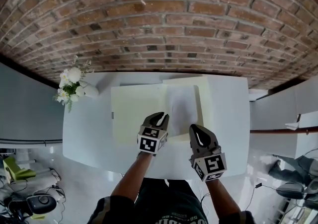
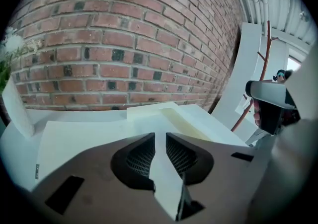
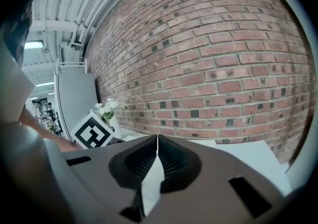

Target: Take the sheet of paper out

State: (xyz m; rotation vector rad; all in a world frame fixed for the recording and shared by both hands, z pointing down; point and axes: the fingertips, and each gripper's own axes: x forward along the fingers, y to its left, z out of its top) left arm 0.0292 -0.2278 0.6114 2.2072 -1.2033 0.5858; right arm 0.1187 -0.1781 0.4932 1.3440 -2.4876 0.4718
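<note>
Head view shows me a white table [image 1: 84,133] set against a brick wall [image 1: 159,19], with a vase of white flowers [image 1: 72,86] at its far left corner. A pale yellow folder [image 1: 134,113] lies flat in the middle of the table. The sheet of paper [image 1: 181,108] shows as a whiter patch on the folder's right part. I cannot tell whether it rests on top or is still partly tucked in.

Both of my grippers sit at the folder's near edge, side by side and apart from each other. The left gripper [image 1: 160,117] points down over the folder, just left of the sheet. In the left gripper view its jaws stand a little apart [image 2: 160,136], a narrow gap between the ribbed pads, and they press on nothing; only the pale folder surface shows ahead of them.

The right gripper [image 1: 194,127] is at the near right side of the folder, close to the sheet's near edge. In the right gripper view its jaws are closed [image 3: 157,138], tips meeting, and I can make out nothing pinched between them. The left gripper's marker cube [image 3: 92,131] shows off to the left there
</note>
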